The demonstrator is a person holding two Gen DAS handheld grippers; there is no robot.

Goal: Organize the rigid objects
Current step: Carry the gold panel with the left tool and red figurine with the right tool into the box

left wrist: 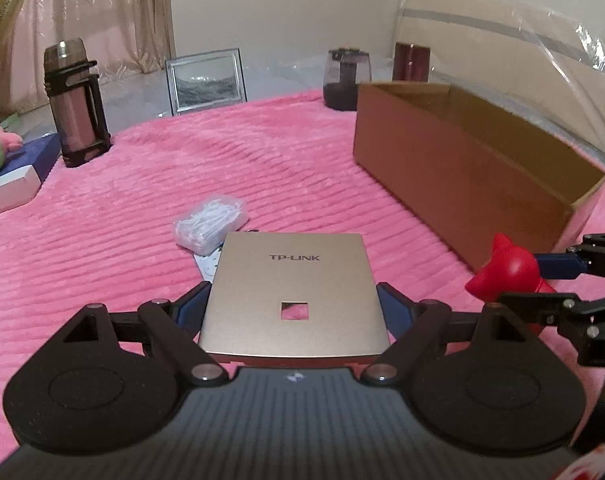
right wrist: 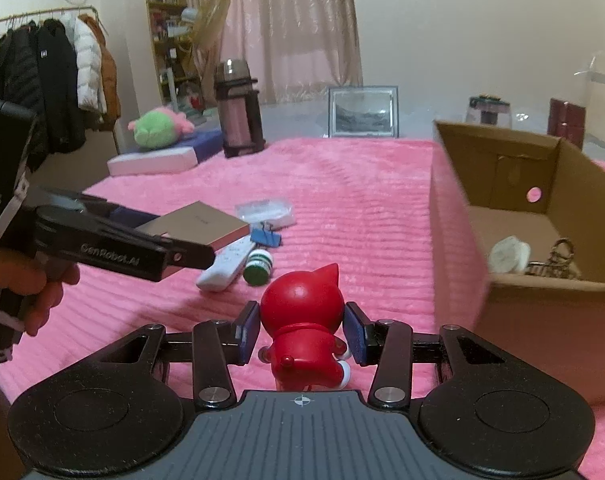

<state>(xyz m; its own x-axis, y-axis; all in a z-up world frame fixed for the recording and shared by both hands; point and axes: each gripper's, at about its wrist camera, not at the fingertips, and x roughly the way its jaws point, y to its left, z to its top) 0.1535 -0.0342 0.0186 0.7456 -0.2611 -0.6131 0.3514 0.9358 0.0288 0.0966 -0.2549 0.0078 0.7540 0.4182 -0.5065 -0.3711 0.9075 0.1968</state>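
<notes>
Pink ribbed blanket covers the bed, with pale curtains and a coat rack behind it. At the far edge stand a dark-framed flask, a picture frame and a dark jar.

The left hand-held gripper grasps a flat gold box marked TP-LINK by its two sides, its blue pads pressed against the edges; the box is lifted off the blanket. In the right wrist view a person's hand holds this tool from the left.

The right hand-held gripper is clenched on a red cat-eared figurine, with the pads against both sides of its body, above the blanket.

An open cardboard box sits just to the right of the figurine; a white round item and a metal chain piece lie inside.

Loose on the blanket lie a clear packet of white pieces, a white remote, a blue binder clip and a small green-and-white bottle.
</notes>
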